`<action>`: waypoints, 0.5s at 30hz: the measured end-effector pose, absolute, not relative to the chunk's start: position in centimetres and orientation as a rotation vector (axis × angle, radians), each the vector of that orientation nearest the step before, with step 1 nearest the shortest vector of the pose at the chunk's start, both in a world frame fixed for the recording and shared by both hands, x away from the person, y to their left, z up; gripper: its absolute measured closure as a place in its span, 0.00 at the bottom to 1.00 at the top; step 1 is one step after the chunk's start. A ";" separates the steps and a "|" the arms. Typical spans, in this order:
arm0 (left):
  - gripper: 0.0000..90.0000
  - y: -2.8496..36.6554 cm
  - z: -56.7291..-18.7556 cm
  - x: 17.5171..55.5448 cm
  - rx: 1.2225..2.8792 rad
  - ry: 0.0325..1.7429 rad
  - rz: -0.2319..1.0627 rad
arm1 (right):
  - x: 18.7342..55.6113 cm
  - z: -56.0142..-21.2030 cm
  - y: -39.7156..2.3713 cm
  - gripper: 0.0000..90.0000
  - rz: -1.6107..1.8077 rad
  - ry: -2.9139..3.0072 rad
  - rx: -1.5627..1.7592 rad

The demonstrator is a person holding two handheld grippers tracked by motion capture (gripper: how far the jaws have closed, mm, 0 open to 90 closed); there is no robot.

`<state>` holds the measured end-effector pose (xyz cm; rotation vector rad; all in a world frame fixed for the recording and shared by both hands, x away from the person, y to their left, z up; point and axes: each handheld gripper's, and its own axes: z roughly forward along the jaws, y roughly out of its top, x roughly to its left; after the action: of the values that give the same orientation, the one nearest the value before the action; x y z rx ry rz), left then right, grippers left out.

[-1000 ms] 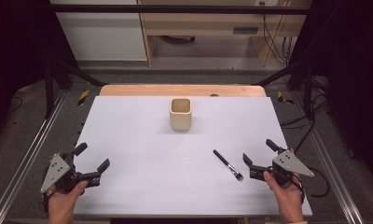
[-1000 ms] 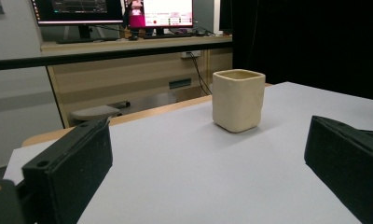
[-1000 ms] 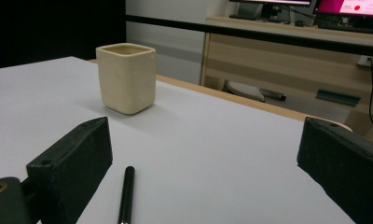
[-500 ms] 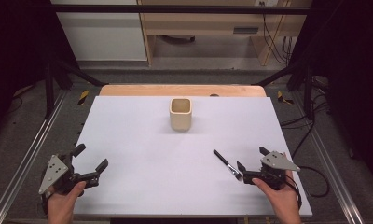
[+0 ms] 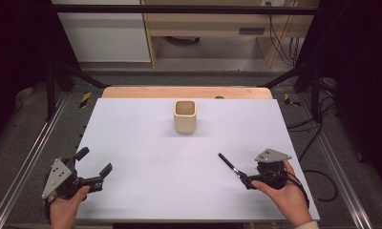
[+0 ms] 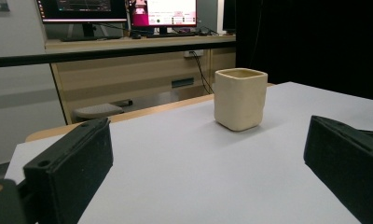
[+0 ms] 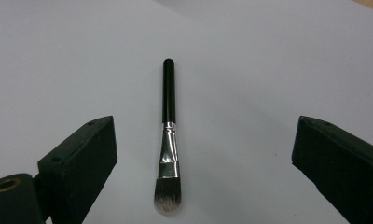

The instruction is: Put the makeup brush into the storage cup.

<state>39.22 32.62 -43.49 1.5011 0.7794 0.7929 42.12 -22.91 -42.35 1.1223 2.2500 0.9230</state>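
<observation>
A makeup brush (image 5: 228, 165) with a black handle, silver ferrule and dark bristles lies flat on the white table (image 5: 146, 143), right of centre. My right gripper (image 5: 247, 180) is at its bristle end, turned on its side. In the right gripper view the brush (image 7: 169, 135) lies between the wide-apart jaws, untouched, and the right gripper (image 7: 204, 126) is open. A cream square cup (image 5: 185, 117) stands upright at the back centre. My left gripper (image 5: 94, 161) rests open at the front left and faces the cup (image 6: 239, 99). Nothing is between the left gripper (image 6: 208, 135) jaws.
A wooden strip (image 5: 132, 91) borders the table's far edge. Metal rails run along both sides, and cables (image 5: 318, 181) trail on the floor at the right. A desk with monitors (image 6: 128, 9) stands beyond the table.
My right gripper has moved left to the brush and rolled onto its side, so its jaws now flank the bristle end. The left gripper has barely moved.
</observation>
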 end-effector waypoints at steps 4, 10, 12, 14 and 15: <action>0.01 32.7 -43.5 39.2 1.499 0.780 0.795 | 42.6 -41.6 -22.6 0.08 0.885 2.289 1.121; 0.01 32.9 -43.5 39.2 1.494 0.785 0.796 | 43.4 -40.7 -22.2 0.07 0.841 2.326 1.103; 0.01 32.8 -43.5 39.2 1.495 0.783 0.796 | 43.6 -40.4 -22.1 0.07 0.841 2.333 1.101; 0.01 32.9 -43.4 39.1 1.494 0.782 0.796 | 43.8 -40.2 -22.0 0.07 0.855 2.327 1.102; 0.01 32.9 -43.4 39.1 1.495 0.782 0.796 | 43.9 -40.1 -22.1 0.07 0.854 2.336 1.093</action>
<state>39.15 32.85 -43.44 1.4951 0.7824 0.7956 43.85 -22.09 -40.10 1.0925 2.3356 0.8544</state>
